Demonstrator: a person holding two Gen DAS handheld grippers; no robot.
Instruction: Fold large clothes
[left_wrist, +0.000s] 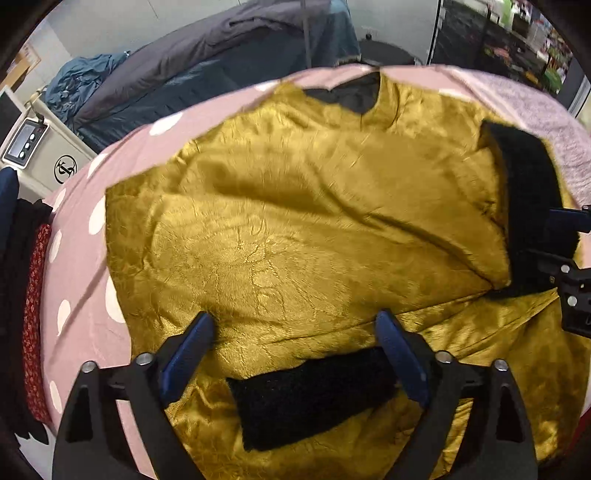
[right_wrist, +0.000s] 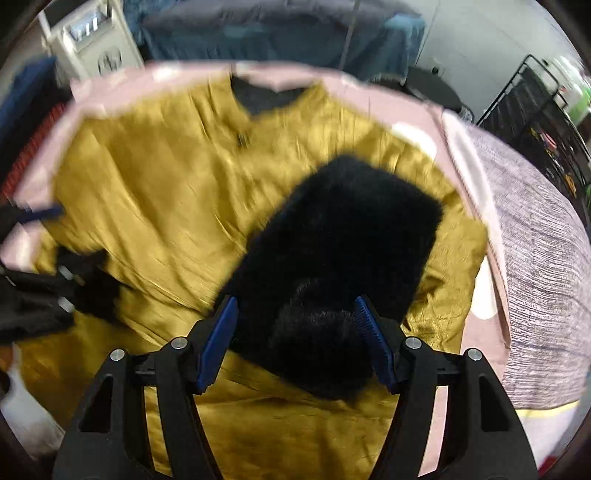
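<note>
Black fuzzy cuff (left_wrist: 314, 395) lies right under my left gripper (left_wrist: 295, 332), whose blue pads stand wide apart over it, released and gripping nothing. That cuff ends a sleeve folded across the lower part of the mustard-gold garment (left_wrist: 295, 221), which lies spread flat on the pink polka-dot sheet (left_wrist: 74, 258) of a bed, its dark-lined neckline (left_wrist: 351, 94) at the far edge. My right gripper (right_wrist: 295, 321) is also parted, its fingers (right_wrist: 218, 343) straddling the other black cuff (right_wrist: 340, 258); the furry cloth bulges between them, but the pads do not look closed on it, though motion blur keeps me from being certain of contact. In the left wrist view that second cuff runs along the garment's right side, next to my right gripper at the frame edge. A grey-lilac knitted blanket (right_wrist: 546, 277) lies beside the garment on the right. Beyond the bed sits a heap of grey and blue bedding (left_wrist: 184, 62), with a white appliance (left_wrist: 33, 147) to the left.
</note>
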